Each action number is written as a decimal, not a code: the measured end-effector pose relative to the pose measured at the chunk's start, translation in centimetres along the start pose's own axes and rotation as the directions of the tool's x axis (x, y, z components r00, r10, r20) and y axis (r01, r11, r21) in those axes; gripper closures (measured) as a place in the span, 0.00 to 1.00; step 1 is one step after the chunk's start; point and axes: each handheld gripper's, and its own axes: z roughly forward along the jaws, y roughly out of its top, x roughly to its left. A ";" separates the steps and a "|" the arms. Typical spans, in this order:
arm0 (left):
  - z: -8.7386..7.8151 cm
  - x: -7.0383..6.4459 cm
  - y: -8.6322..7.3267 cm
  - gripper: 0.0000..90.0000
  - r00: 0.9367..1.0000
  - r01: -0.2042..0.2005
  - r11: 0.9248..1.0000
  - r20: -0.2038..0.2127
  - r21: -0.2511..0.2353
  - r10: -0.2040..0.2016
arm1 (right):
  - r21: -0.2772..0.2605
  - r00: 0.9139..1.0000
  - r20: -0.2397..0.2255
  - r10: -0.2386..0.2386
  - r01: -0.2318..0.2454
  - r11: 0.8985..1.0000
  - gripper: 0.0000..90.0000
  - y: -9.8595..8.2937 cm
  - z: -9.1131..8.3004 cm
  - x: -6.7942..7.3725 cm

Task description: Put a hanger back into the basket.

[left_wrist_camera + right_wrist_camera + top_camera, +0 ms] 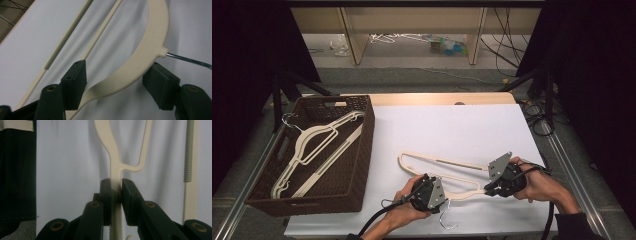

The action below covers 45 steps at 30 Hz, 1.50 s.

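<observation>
A cream plastic hanger [437, 161] lies flat on the white table cover [452, 125], its metal hook [447, 222] pointing toward the front edge. My left gripper [441, 197] stands open at the hanger's neck. In the left gripper view the curved neck [150, 42] runs between the two spread pads of that gripper [117, 78], and the hook [190, 60] leads off to the right. My right gripper [488, 190] is shut on the hanger's right arm. In the right gripper view the pads of that gripper [116, 190] pinch the thin arm [110, 142] just below its fork.
A brown wicker basket [362, 165] stands at the table's left with two cream hangers [312, 142] inside. Black curtains flank both sides. Cables [537, 117] lie past the table's right edge, and a wooden shelf frame [357, 45] is behind.
</observation>
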 end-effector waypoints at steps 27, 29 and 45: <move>-3.4 2.7 3.5 0.90 0.940 -0.330 0.936 0.053 -0.125 0.338 | -0.135 0.984 0.085 0.159 -0.147 0.980 0.60 -0.9 -2.2 -0.7; -3.7 2.8 4.1 0.92 0.939 -0.333 0.936 0.053 -0.116 0.341 | -0.176 0.973 0.116 0.200 -0.178 0.968 0.54 -0.9 -2.8 -0.8; -5.7 7.5 5.6 0.95 0.993 0.078 0.996 0.090 -0.033 -0.075 | -0.372 0.911 0.251 0.327 -0.221 0.902 0.36 -0.2 -7.0 -0.2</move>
